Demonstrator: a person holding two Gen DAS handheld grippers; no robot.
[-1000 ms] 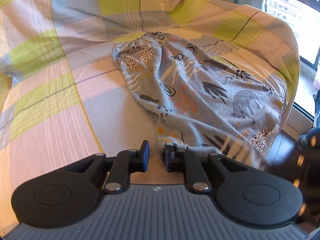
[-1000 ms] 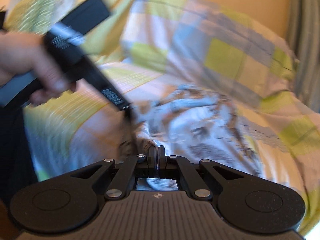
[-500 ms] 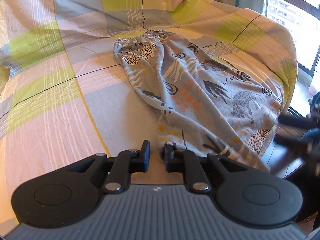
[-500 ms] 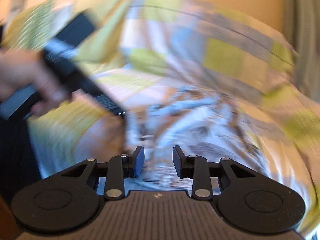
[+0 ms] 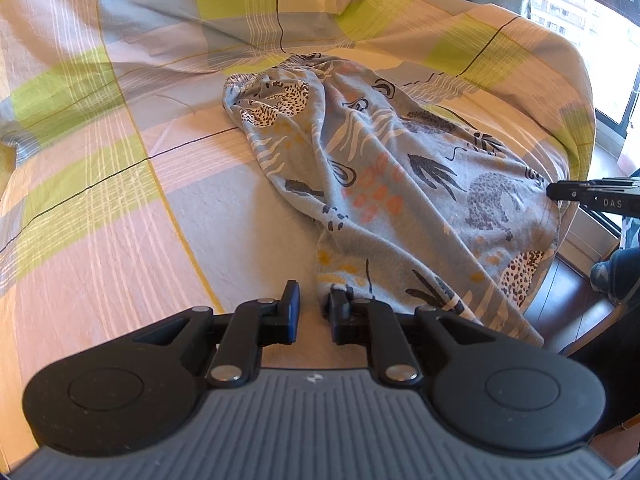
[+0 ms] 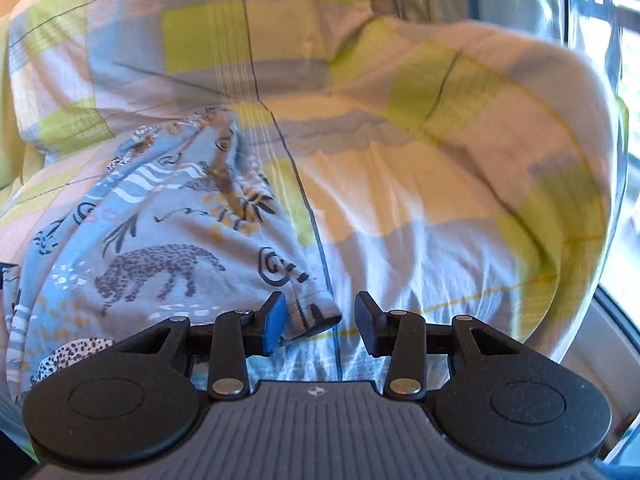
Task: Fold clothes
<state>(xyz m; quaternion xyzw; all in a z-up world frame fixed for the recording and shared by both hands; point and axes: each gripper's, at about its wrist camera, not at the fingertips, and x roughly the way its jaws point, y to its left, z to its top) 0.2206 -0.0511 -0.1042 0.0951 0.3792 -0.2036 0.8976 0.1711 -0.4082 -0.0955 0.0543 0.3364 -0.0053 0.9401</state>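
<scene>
Left tool [image 5: 314, 312] slightly parted, gripping nothing, beside garment [image 5: 400, 200] hem at lower centre. Right tool [image 6: 320, 318] gaping, garment corner between pads, unclamped. Garment bunched diagonally across bed [image 5: 100, 220], overhanging right edge. Risk: closing off-centre, corner slipping out.

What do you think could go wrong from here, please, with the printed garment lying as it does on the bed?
1. The printed garment hangs over the bed edge on the window side; a tug could slide it to the floor.
2. The right tool has open jaws, with only a small corner of the garment between them; closing now may miss or pinch too little.
3. The left tool sits at the cloth's near edge with a narrow gap, nothing between its jaws, so that end could shift.
</scene>
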